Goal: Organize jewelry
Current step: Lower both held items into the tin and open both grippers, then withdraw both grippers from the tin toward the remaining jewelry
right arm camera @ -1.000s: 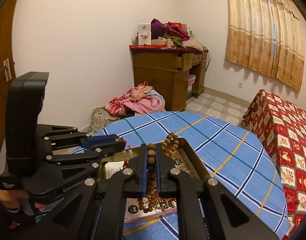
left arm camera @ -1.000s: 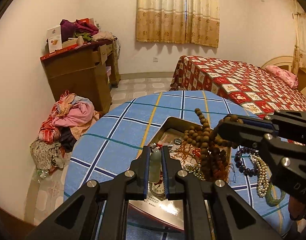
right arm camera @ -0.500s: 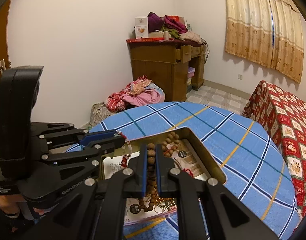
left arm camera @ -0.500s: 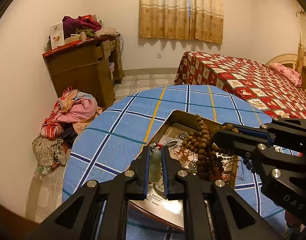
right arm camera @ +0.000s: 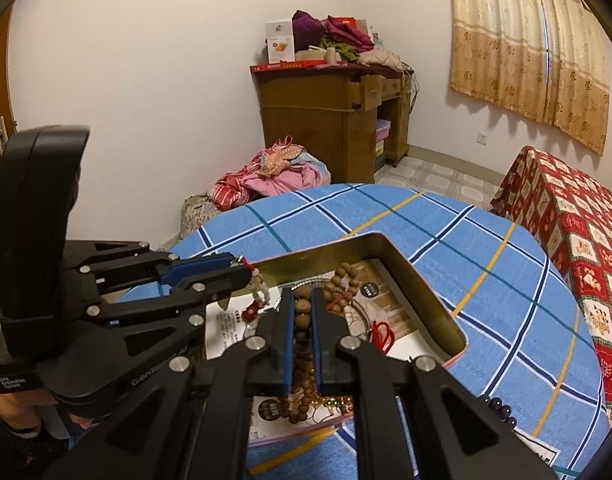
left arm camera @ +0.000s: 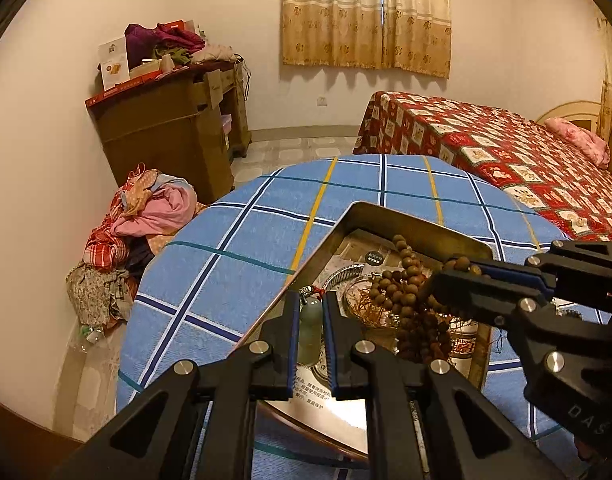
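My left gripper (left arm camera: 309,308) is shut on a pale green jade pendant (left arm camera: 309,330) with a red cord, held over the near left part of a gold metal box (left arm camera: 390,218). My right gripper (right arm camera: 301,300) is shut on a long brown wooden bead necklace (right arm camera: 303,316) whose loops hang down into the box (right arm camera: 416,284). In the left wrist view the right gripper (left arm camera: 438,280) comes in from the right with the beads (left arm camera: 406,300) dangling. In the right wrist view the left gripper (right arm camera: 241,270) comes in from the left with the pendant (right arm camera: 259,284).
The box sits on a round table with a blue plaid cloth (left arm camera: 241,248). Dark purple beads (right arm camera: 500,412) lie on the cloth by the box. A red patterned bed (left arm camera: 506,152), a wooden desk (left arm camera: 169,132) and a clothes pile (left arm camera: 145,216) surround the table.
Both grippers have moved down and closer over the box, each still holding its piece. The bead necklace now hangs lower inside the box.
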Motion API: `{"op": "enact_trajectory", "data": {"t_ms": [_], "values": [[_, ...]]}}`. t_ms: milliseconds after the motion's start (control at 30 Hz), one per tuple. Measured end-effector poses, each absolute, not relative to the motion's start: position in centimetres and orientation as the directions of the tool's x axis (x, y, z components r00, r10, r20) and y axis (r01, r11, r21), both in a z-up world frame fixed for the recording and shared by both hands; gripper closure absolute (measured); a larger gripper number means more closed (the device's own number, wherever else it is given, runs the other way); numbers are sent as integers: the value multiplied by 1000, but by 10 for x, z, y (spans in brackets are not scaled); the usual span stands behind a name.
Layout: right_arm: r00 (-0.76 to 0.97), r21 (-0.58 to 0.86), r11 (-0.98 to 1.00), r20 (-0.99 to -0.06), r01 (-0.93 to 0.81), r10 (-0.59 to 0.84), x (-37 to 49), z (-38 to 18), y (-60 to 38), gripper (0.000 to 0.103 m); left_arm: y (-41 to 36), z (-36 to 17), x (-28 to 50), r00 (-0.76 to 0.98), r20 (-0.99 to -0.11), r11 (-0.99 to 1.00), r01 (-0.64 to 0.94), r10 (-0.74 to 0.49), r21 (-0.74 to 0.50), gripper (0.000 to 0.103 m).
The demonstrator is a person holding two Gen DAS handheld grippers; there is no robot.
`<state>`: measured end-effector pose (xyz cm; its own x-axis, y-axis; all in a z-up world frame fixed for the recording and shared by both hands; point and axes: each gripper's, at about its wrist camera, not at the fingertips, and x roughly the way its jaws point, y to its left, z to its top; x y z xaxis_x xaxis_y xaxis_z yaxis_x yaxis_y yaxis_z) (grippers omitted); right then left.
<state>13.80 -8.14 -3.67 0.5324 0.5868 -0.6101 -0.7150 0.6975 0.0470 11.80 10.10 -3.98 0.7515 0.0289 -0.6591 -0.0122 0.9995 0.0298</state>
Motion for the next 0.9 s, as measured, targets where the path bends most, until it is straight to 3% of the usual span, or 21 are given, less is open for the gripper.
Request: {"op": "enact_trajectory", "data": {"t_ms": [900], "values": [[533,17,707,-644,-707,548,140,-56,-77,93,104,-58,121,729,-683,999,-27,43,34,92]]}}
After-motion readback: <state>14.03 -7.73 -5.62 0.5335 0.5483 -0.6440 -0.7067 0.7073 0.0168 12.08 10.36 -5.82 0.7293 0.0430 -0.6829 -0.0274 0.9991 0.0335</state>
